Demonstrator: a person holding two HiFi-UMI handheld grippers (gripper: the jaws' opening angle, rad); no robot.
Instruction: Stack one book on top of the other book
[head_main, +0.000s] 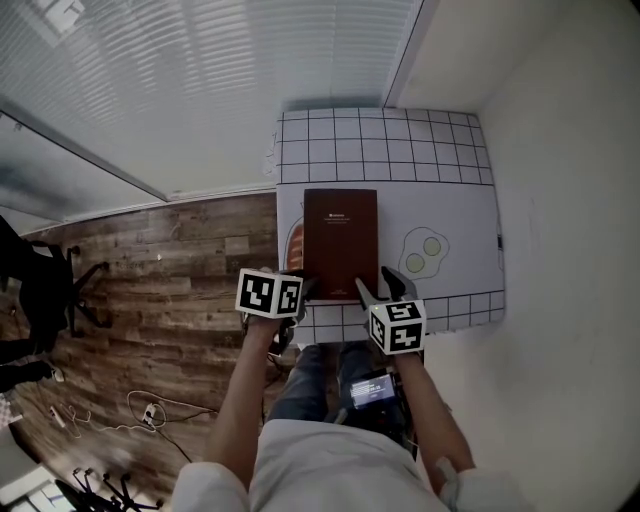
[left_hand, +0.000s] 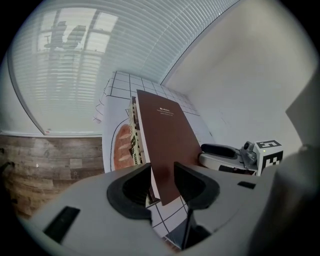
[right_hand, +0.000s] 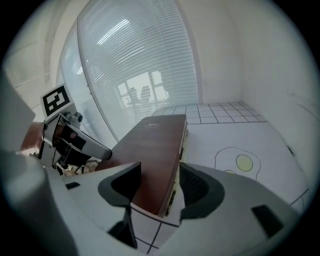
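A dark brown book (head_main: 340, 240) lies on the white gridded table mat (head_main: 450, 200), on top of a second book (left_hand: 134, 140) whose yellow-lettered edge shows under its left side. My left gripper (head_main: 303, 287) is at the brown book's near left corner. In the left gripper view that corner (left_hand: 165, 135) sits between the jaws (left_hand: 162, 175), and no gap shows at either pad. My right gripper (head_main: 380, 287) is at the near right corner. Its jaws (right_hand: 160, 180) stand wide around the book (right_hand: 155, 150), with a gap at the right pad.
The mat carries a bread drawing (left_hand: 121, 147) left of the books and a fried-egg drawing (head_main: 425, 250) to their right. A white wall runs along the table's right side and window blinds along the back. Wood floor (head_main: 170, 260) lies to the left. The person's legs are below the near edge.
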